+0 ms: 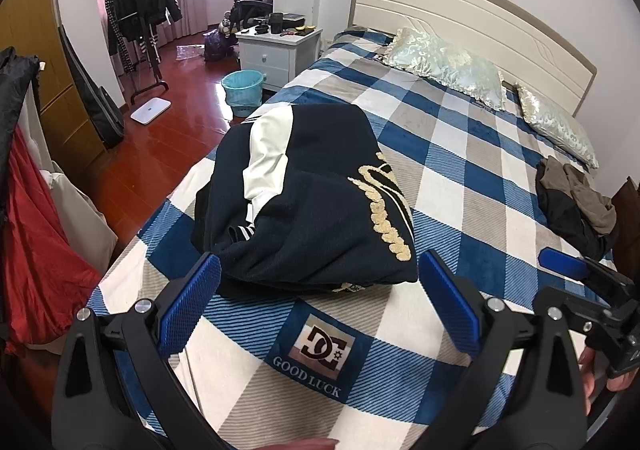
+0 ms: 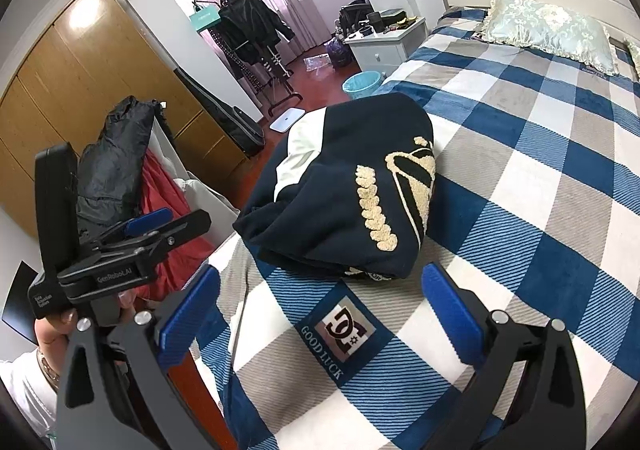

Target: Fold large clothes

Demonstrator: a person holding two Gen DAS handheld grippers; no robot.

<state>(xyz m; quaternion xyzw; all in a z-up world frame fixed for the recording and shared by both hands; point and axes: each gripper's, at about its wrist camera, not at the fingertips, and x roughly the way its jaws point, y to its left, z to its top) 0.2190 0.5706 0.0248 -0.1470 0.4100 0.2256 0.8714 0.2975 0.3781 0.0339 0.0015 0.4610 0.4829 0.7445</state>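
Navy jacket [image 1: 316,202] with white sleeve panel and gold lettering, blue, white and grey checked blanket [image 1: 460,186], blue-padded gripper fingers [image 1: 192,302], turquoise bin [image 1: 243,92] at eleven o'clock, reddish wood floor [image 1: 168,146]

L gripper [image 1: 320,298] & R gripper [image 2: 320,302]: both jaws wide apart, empty, side by side.

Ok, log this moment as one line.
jacket: folded bundle on bed | left tongs: open, empty, short of jacket | right tongs: open, empty, short of jacket
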